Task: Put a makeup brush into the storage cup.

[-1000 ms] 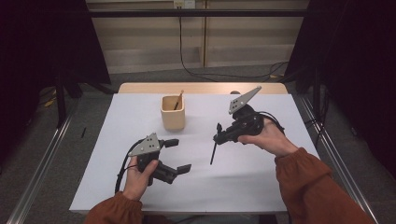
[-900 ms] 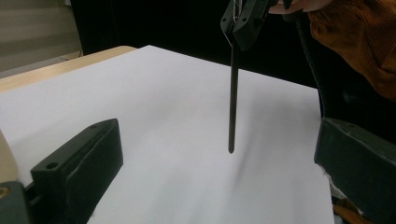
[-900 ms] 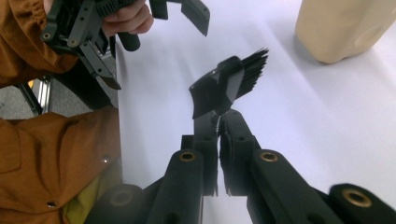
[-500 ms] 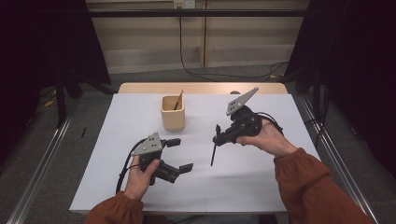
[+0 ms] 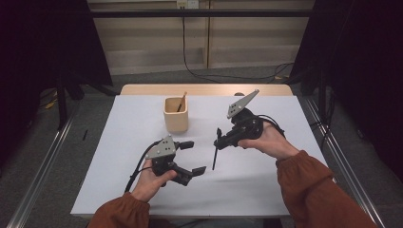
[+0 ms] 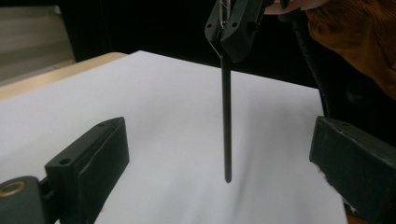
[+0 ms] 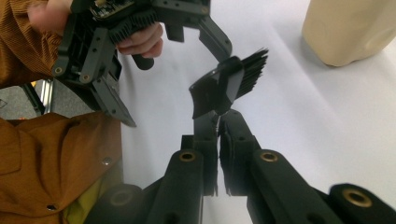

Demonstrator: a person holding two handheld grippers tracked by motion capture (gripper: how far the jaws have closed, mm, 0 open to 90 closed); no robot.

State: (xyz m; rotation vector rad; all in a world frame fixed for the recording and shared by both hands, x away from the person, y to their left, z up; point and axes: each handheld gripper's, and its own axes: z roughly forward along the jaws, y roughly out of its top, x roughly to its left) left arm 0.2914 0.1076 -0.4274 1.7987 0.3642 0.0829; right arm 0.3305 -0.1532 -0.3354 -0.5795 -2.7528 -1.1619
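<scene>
the right gripper [image 5: 219,141] has its jaws clamped on the upper end of a thin black pen [image 5: 215,154]. the pen hangs below the jaws with its long axis close to vertical and its tip just above the white sheet on the bench [image 5: 285,190]; whether the tip touches the sheet cannot be told. in the left gripper view the pen [image 6: 227,121] stands upright in the middle, held from above by the right gripper [image 6: 232,32].

the left gripper [image 5: 192,156] has its jaws wide apart and holds nothing. it rests low over the bench, just beside the pen, and its jaws point toward the pen, so the pen's shaft lies ahead of the opening and between the lines of the two jaws. the right gripper view shows the left gripper [image 7: 163,60] facing the pen end on.

judgement: the relation that governs the next move is the upright pen shaft in front of the open left jaws. the left hand is the free one and the nearer to the lower shaft; a level approach would bring the shaft between its jaws.

a beige cup [image 5: 176,114] stands farther back on the bench, well apart from both grippers, with a wooden stick [image 5: 181,101] leaning in it.

no brand, label or legible writing is visible.
</scene>
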